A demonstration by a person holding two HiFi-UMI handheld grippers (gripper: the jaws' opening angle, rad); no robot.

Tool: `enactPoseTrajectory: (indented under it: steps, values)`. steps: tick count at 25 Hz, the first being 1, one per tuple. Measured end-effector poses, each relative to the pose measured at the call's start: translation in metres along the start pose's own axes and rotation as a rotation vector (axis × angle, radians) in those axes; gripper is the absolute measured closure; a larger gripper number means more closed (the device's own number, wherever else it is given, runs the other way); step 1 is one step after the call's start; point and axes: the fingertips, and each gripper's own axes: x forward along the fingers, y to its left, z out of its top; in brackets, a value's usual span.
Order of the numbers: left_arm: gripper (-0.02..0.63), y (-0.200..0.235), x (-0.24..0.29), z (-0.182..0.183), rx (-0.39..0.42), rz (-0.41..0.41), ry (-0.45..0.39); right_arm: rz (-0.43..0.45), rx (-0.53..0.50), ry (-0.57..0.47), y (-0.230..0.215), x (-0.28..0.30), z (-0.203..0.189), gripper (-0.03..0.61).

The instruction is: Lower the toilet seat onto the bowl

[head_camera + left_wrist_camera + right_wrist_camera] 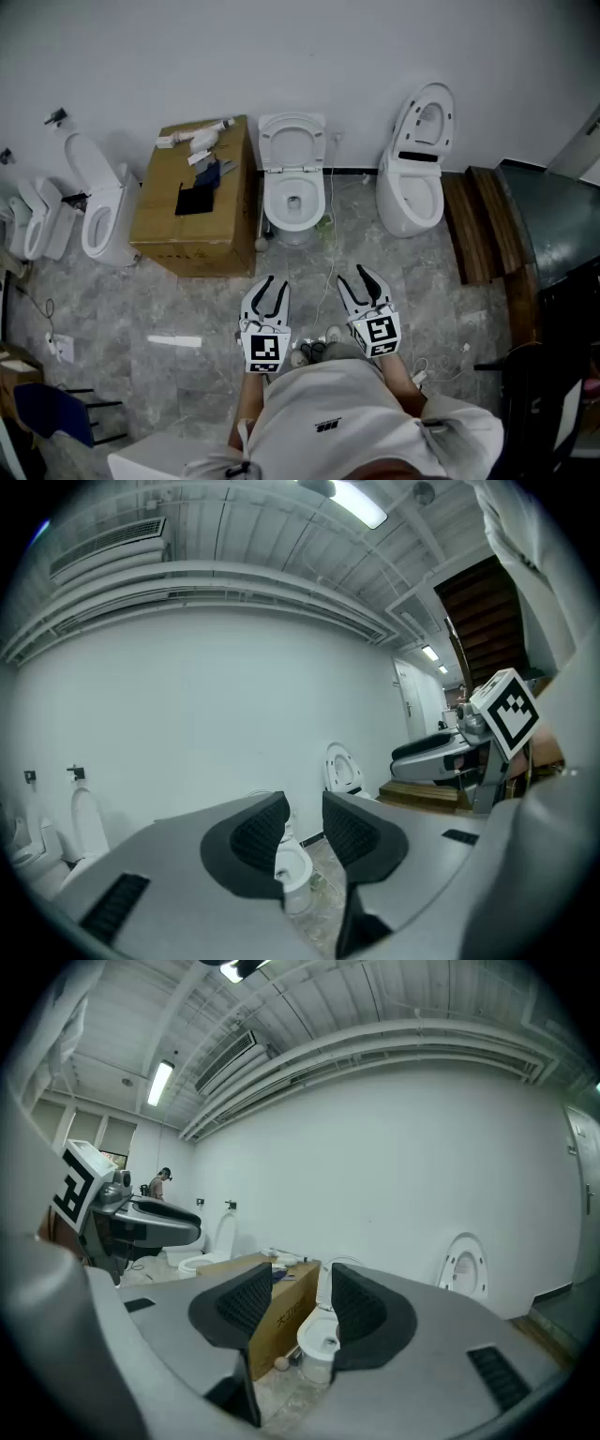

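The middle white toilet [293,202] stands against the far wall with its seat and lid [292,141] raised against the wall. Both grippers hover over the floor well short of it, near the person's body. My left gripper [271,286] is shut, with only a narrow slit between its pads and nothing in it. My right gripper [362,279] is open and empty. In the left gripper view the bowl [294,866] shows low between the left gripper's [305,832] jaws. In the right gripper view the toilet [317,1337] shows beyond the right gripper [302,1302], its seat upright.
A cardboard box [197,197] with small items on top stands just left of the toilet. Another toilet [417,159] with its lid up sits to the right, beside wooden planks [469,225]. More toilets [98,202] line the left wall. Cables lie on the grey floor.
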Motion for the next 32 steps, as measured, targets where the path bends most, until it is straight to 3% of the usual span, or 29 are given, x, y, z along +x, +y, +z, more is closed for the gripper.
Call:
enactPoseTrajectory:
  steps: [8,14,32]
  values:
    - [0.477,0.003,0.002,-0.017,-0.01,-0.015,0.016,-0.01,-0.003,0.019,0.015,0.003,-0.01,0.376]
    - [0.477,0.018,0.032,-0.019,-0.014,-0.014,0.021,0.002,-0.013,0.022,0.005,0.035,-0.007,0.376]
    - [0.477,0.066,0.18,0.001,-0.002,0.032,0.064,0.085,-0.029,0.039,-0.088,0.168,0.011,0.38]
